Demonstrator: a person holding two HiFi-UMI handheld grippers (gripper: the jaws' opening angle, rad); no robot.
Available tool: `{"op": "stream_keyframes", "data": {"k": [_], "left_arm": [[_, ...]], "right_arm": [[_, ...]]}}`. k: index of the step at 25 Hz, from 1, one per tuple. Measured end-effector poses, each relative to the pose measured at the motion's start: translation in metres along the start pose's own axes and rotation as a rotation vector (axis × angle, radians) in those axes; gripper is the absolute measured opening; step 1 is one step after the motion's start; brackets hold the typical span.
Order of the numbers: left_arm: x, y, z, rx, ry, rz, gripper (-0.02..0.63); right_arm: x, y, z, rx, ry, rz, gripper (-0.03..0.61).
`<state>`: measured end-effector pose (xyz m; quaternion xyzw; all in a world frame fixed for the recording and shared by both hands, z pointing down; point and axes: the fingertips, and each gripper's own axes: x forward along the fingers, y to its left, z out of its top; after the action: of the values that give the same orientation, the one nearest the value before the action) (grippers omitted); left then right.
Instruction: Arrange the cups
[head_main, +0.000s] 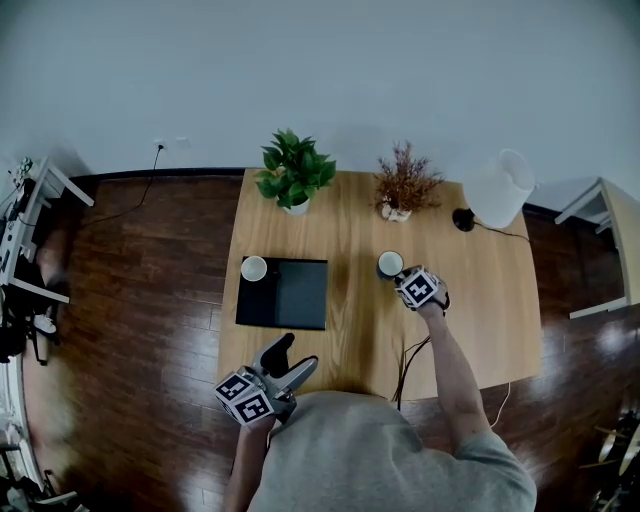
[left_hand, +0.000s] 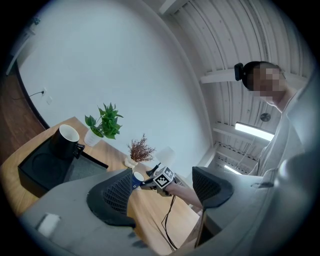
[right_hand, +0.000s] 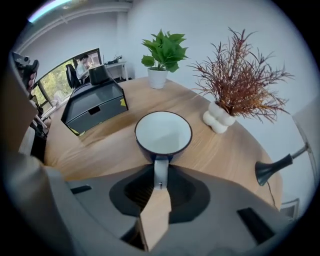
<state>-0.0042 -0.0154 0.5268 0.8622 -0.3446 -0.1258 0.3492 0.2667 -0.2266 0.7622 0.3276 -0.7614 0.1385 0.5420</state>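
A dark blue cup (head_main: 390, 264) with a white inside stands on the wooden table (head_main: 480, 330), right of the middle. My right gripper (right_hand: 160, 182) is shut on this blue cup's (right_hand: 163, 134) handle, pointing steeply down from the near side. A black cup (head_main: 254, 268) with a white inside stands on the back left corner of a black box (head_main: 290, 295). My left gripper (head_main: 285, 358) hangs open and holds nothing at the table's front edge. In the left gripper view the black cup (left_hand: 67, 140) sits far left and the blue cup (left_hand: 138, 176) shows between the open jaws, far off.
At the table's back edge stand a green plant in a white pot (head_main: 294, 173), a dried reddish plant in a white vase (head_main: 404, 185) and a white lamp (head_main: 498, 188). A dark cable (head_main: 405, 365) runs over the front edge near my right arm.
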Motion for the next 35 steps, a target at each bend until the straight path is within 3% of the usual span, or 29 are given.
{"op": "stream_keyframes", "data": {"k": [5, 8, 14, 18, 24, 31, 35], "left_arm": [[-0.001, 0.003, -0.004, -0.006, 0.0, -0.003, 0.36], [-0.004, 0.008, -0.004, -0.017, -0.009, 0.004, 0.36], [-0.01, 0.021, -0.012, -0.004, 0.005, 0.049, 0.36], [-0.014, 0.032, -0.03, 0.068, 0.101, 0.107, 0.36], [-0.026, 0.037, -0.032, 0.066, 0.087, 0.131, 0.36], [-0.042, 0.048, -0.015, 0.079, 0.039, 0.164, 0.36], [-0.049, 0.052, -0.013, 0.074, 0.019, 0.174, 0.36]], "right_arm": [[-0.008, 0.022, -0.012, 0.167, -0.087, 0.108, 0.083], [-0.026, 0.034, 0.001, 0.173, -0.151, 0.143, 0.083], [-0.074, 0.088, 0.083, -0.052, -0.27, 0.207, 0.083], [-0.083, 0.155, 0.142, -0.235, -0.311, 0.283, 0.083], [-0.068, 0.261, 0.212, -0.462, -0.312, 0.375, 0.083], [-0.039, 0.323, 0.243, -0.62, -0.219, 0.383, 0.083], [-0.029, 0.331, 0.246, -0.627, -0.198, 0.375, 0.081]]}}
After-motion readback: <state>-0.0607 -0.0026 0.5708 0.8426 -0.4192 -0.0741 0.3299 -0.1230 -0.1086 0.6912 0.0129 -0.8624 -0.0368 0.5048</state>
